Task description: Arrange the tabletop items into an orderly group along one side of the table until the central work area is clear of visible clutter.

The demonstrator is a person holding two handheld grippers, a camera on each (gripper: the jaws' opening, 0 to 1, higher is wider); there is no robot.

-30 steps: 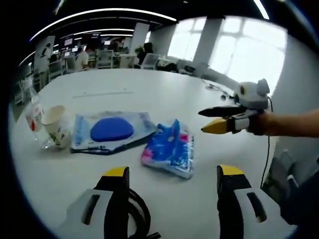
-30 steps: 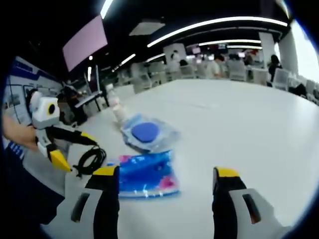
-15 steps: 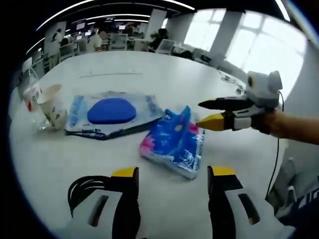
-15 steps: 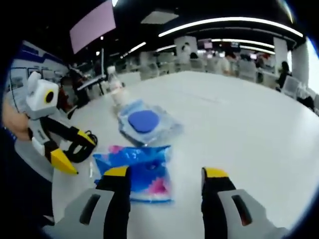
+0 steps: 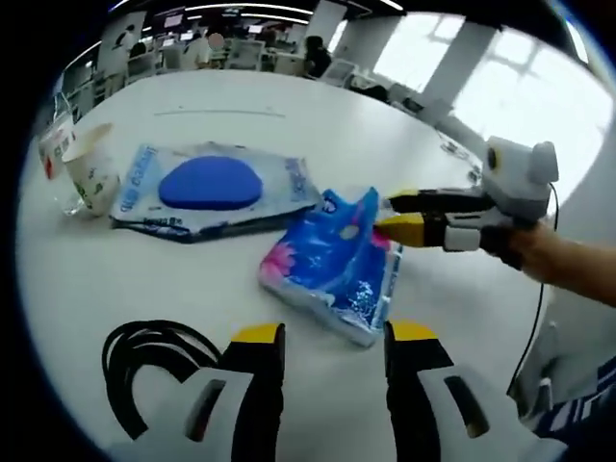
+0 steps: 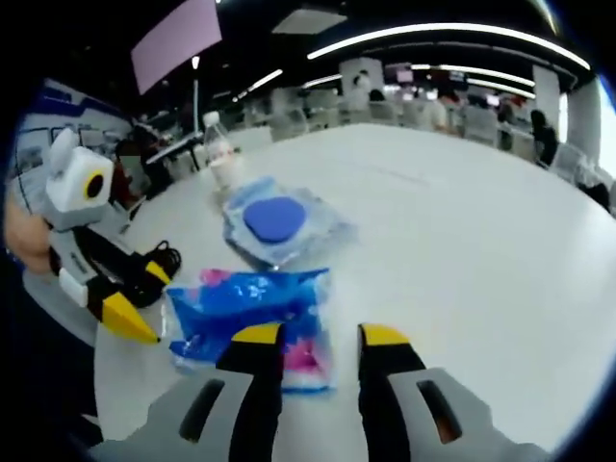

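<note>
Because the crinkly blue-and-pink plastic packet (image 5: 332,274) lay mid-worktop, the right gripper (image 5: 399,214) reached its edge, fingers narrowly parted, while the left gripper (image 5: 327,339) hovered with fingers slightly spread.

blue-pink packet (image 5: 332,271) flat, mid-table | wipes pack (image 5: 207,189) flat, touching it | paper cup (image 5: 89,174) upright | black cable (image 5: 144,358) coiled

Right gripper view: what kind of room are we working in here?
Probably an open-plan office. Behind the big white table stand rows of desks and chairs with people seated at them, long ceiling strip lights run overhead, and a wall screen hangs at the left.
</note>
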